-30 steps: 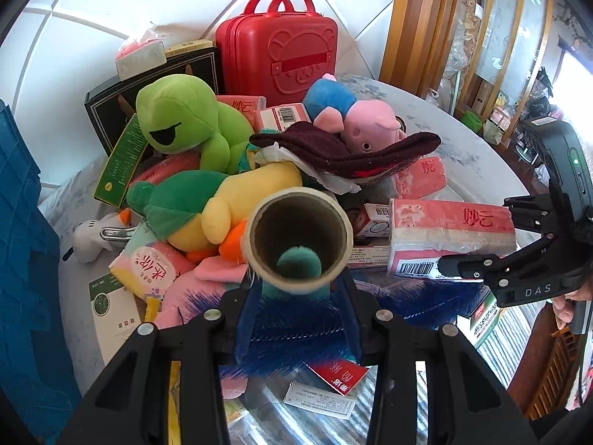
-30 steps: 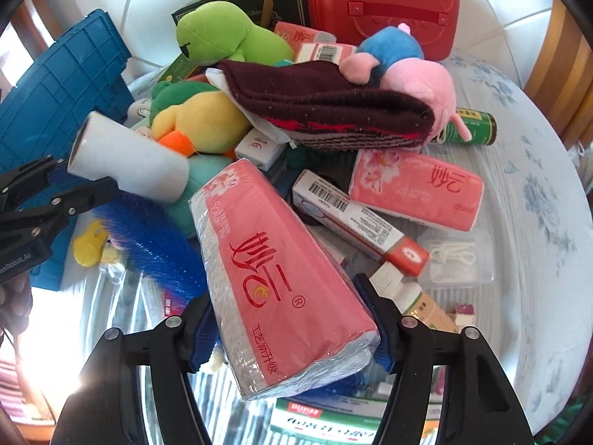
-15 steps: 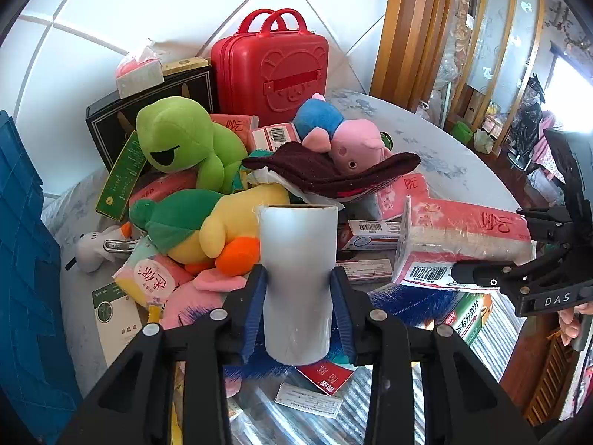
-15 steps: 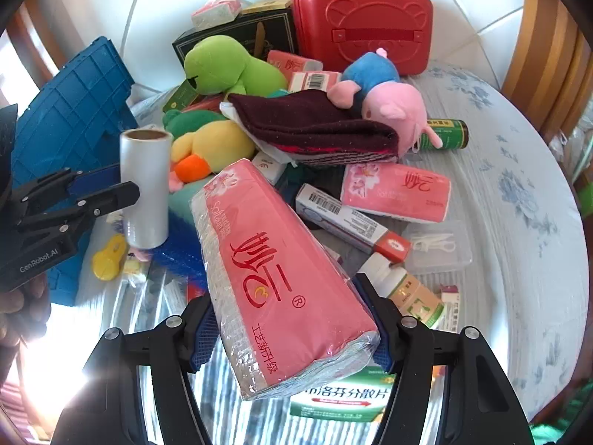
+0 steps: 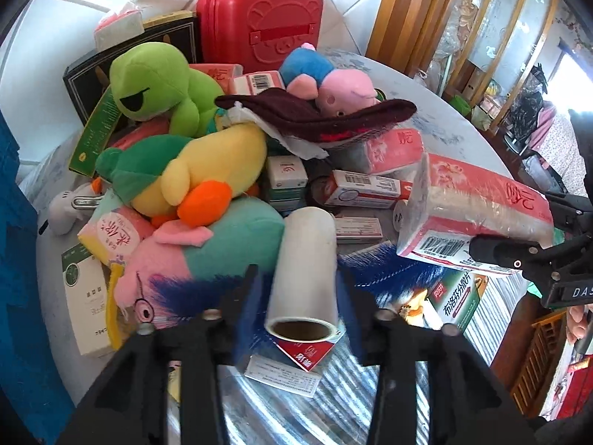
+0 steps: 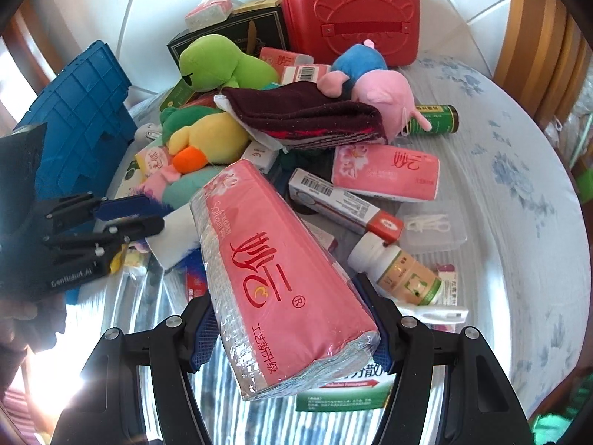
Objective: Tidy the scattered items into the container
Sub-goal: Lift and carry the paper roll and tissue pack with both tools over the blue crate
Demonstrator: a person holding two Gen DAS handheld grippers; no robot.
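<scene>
My left gripper [image 5: 300,296] is shut on a white roll with a cardboard core [image 5: 305,270], its open end tipped toward the camera, above the clutter. My right gripper [image 6: 289,319] is shut on a pink tissue pack [image 6: 274,267] held above the table. In the left wrist view the tissue pack [image 5: 478,204] and the right gripper [image 5: 526,259] show at the right. In the right wrist view the left gripper [image 6: 126,218] shows at the left with the roll [image 6: 178,233]. A blue crate [image 6: 74,126] stands at the left.
The round table [image 6: 519,185] holds a pile: green frog plush [image 5: 155,81], yellow duck plush [image 5: 207,174], pink pig plush [image 6: 378,89], dark cloth [image 6: 307,118], second tissue pack [image 6: 385,174], medicine boxes, white bottle [image 6: 400,270], blue brush [image 5: 389,263]. A red case [image 6: 352,11] stands behind.
The left gripper has turned the roll from upright to tipped with its open end toward the camera and lowered it. The right gripper with the tissue pack has stayed raised above the table.
</scene>
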